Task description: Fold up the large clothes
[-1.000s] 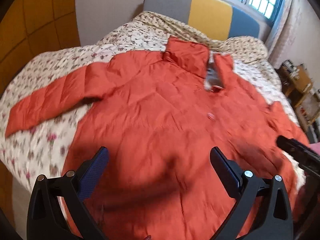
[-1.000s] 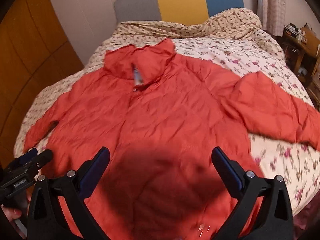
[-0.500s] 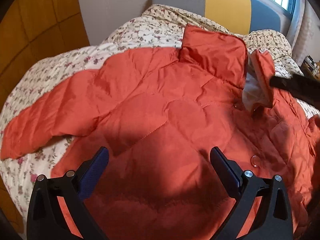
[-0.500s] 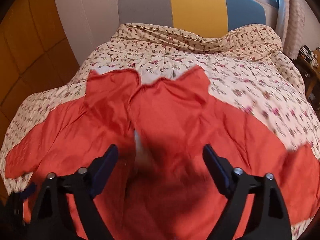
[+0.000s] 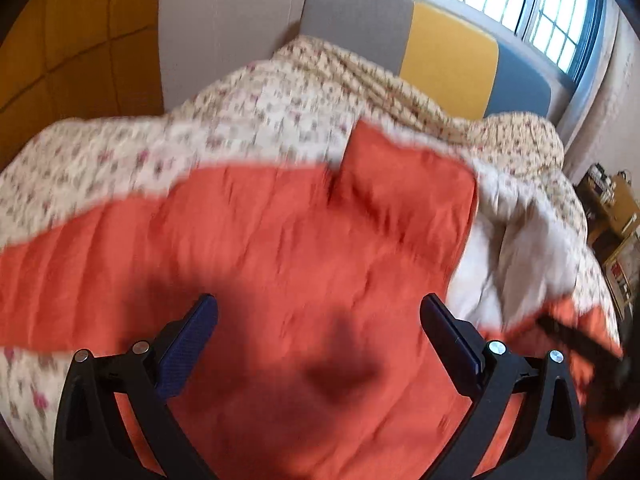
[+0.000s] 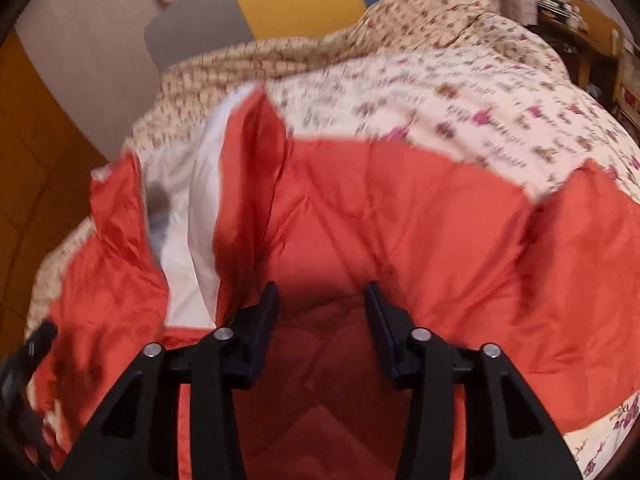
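An orange puffer jacket (image 5: pixel 280 248) lies spread on the flowered bed, its front pulled apart so the white lining (image 5: pixel 512 256) shows. My left gripper (image 5: pixel 320 320) hovers open over the jacket's chest below the collar (image 5: pixel 404 184), nothing between its fingers. In the right wrist view my right gripper (image 6: pixel 322 300) has its jaws closing, with a bulge of the jacket's (image 6: pixel 420 216) front panel pressed between the pads. White lining (image 6: pixel 200 208) shows just left of it. The right gripper (image 5: pixel 580 336) appears as a dark blur at the left view's right edge.
The flowered quilt (image 5: pixel 200 140) covers the bed around the jacket. A grey, yellow and blue headboard (image 5: pixel 444 44) stands at the far end below a window. Wooden shelves with small items (image 5: pixel 616 216) stand at the right. An orange panelled wall (image 5: pixel 72 40) runs along the left.
Both grippers moved up the jacket toward the collar. The right gripper narrowed onto the front panel and drew it aside, exposing white lining. The left stayed open.
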